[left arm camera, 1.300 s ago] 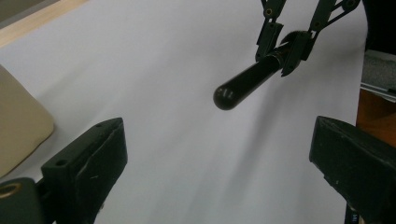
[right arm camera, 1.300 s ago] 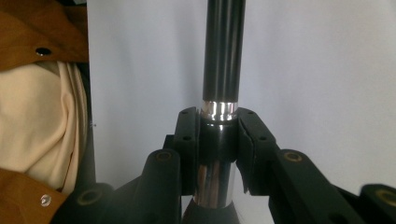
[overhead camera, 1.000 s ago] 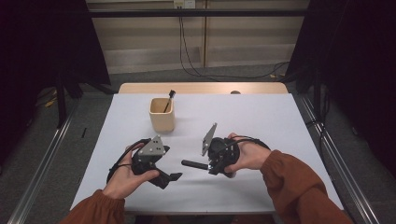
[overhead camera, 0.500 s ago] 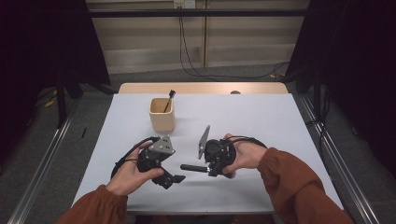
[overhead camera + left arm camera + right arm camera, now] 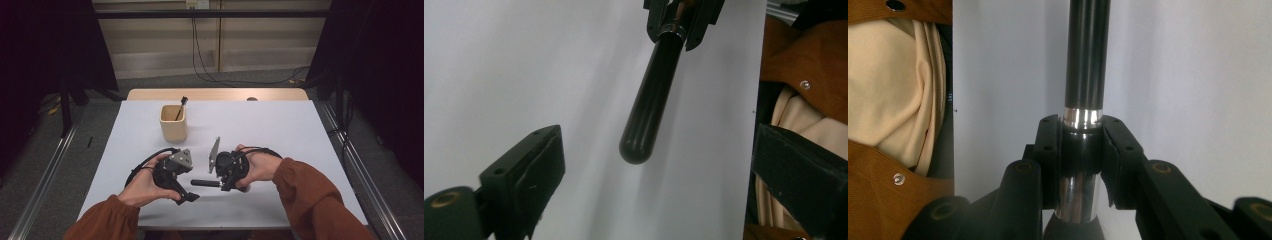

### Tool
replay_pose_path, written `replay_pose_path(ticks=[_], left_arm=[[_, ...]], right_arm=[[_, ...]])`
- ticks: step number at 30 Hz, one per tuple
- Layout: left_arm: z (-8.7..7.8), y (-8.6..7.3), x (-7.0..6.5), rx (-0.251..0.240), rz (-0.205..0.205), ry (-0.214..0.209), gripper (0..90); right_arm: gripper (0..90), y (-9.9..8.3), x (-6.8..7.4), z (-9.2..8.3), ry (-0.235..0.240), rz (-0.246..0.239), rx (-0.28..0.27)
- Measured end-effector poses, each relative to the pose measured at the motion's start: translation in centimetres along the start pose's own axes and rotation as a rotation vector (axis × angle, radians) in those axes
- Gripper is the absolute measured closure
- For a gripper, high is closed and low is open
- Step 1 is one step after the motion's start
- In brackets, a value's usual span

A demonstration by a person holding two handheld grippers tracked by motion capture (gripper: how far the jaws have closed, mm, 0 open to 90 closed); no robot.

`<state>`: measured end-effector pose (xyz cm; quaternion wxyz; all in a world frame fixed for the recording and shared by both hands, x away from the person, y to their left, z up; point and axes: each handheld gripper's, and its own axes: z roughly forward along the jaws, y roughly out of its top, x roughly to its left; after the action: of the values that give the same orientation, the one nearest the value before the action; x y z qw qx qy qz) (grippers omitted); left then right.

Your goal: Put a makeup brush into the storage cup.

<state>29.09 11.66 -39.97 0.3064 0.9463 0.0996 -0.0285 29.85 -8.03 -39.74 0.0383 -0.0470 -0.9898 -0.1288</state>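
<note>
while our right gripper (image 5: pixel 1082 150) clamps the black round-ended brush handle (image 5: pixel 649 107), we centre it between the wide-open left gripper (image 5: pixel 664 180) jaws.

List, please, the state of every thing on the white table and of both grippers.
Right gripper: shut on the black rod with silver bands.
Black rod with silver bands: held level above the table, rounded end toward the left gripper.
Left gripper: open, holding nothing.
Beige square cup: upright, with a dark stick leaning inside.
</note>
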Motion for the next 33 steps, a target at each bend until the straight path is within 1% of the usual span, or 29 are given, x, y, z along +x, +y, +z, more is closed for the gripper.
replay_pose_path(ticks=[2,3,4,7,9,10,12,14,15,16,17,18,19,20,24,26,27,28,29,32,33], left_arm=[[0.2,0.0,-0.1,0.011,0.008,0.0,11.8],[0.2,0.1,-0.2,0.017,0.018,-0.009,12.3],[0.3,0.1,-0.2,0.016,0.026,-0.01,15.4],[0.5,0.2,-0.1,0.029,0.025,-0.018,22.8],[0.5,0.3,-0.2,0.019,0.022,-0.019,28.1],[0.5,0.3,-0.2,0.017,0.025,-0.019,31.0],[0.6,0.4,-0.2,0.024,0.028,-0.02,34.4],[0.7,0.4,-0.1,0.025,0.022,-0.016,38.6],[0.8,0.5,-0.1,0.026,0.018,-0.02,40.9],[0.8,0.5,0.0,0.032,0.023,-0.035,43.8],[0.9,0.5,0.0,0.03,0.024,-0.038,47.2],[1.0,0.5,0.0,0.024,0.019,-0.035,47.2],[1.0,0.5,0.0,0.017,0.012,-0.036,49.2],[1.1,0.5,0.0,0.02,0.015,-0.036,51.3],[1.3,0.5,0.2,0.024,0.016,-0.031,55.1],[1.4,0.6,0.4,0.028,0.015,-0.047,58.4],[1.5,0.6,0.5,0.025,0.016,-0.04,59.4],[1.6,0.6,0.5,0.023,0.012,-0.042,60.1],[1.6,0.6,0.5,0.03,0.018,-0.046,61.2],[1.8,0.6,0.5,0.025,0.022,-0.041,63.1],[1.8,0.6,0.5,0.017,0.022,-0.033,64.3]], right_arm=[[72.4,0.0,0.0,0.0,0.0,-0.002,-0.002],[72.3,0.0,0.0,0.0,-0.001,-0.002,-0.003],[72.4,0.0,0.0,0.0,-0.002,-0.004,-0.004],[72.4,0.1,0.1,0.0,0.0,-0.005,-0.016],[72.4,0.1,0.1,0.0,0.0,-0.015,-0.012],[72.4,0.2,0.2,0.1,0.001,-0.011,-0.011],[72.4,0.2,0.2,0.2,0.006,-0.019,-0.011],[72.4,0.3,0.2,0.3,0.004,-0.016,-0.009],[72.4,0.3,0.2,0.4,0.006,-0.023,-0.014],[72.4,0.4,0.3,0.4,0.005,-0.025,-0.015],[72.4,0.4,0.3,0.4,0.004,-0.026,-0.02],[72.4,0.4,0.3,0.4,0.003,-0.026,-0.018],[72.4,0.4,0.3,0.4,0.002,-0.027,-0.018],[72.4,0.4,0.3,0.4,0.001,-0.029,-0.02],[72.4,0.4,0.3,0.3,-0.001,-0.037,-0.021],[72.4,0.4,0.4,0.3,-0.004,-0.038,-0.025],[72.4,0.4,0.4,0.3,-0.004,-0.038,-0.025],[72.4,0.4,0.4,0.3,-0.007,-0.041,-0.028],[72.4,0.4,0.4,0.3,-0.007,-0.04,-0.028],[72.4,0.4,0.4,0.3,-0.009,-0.04,-0.032],[72.4,0.4,0.4,0.3,-0.008,-0.038,-0.031]])
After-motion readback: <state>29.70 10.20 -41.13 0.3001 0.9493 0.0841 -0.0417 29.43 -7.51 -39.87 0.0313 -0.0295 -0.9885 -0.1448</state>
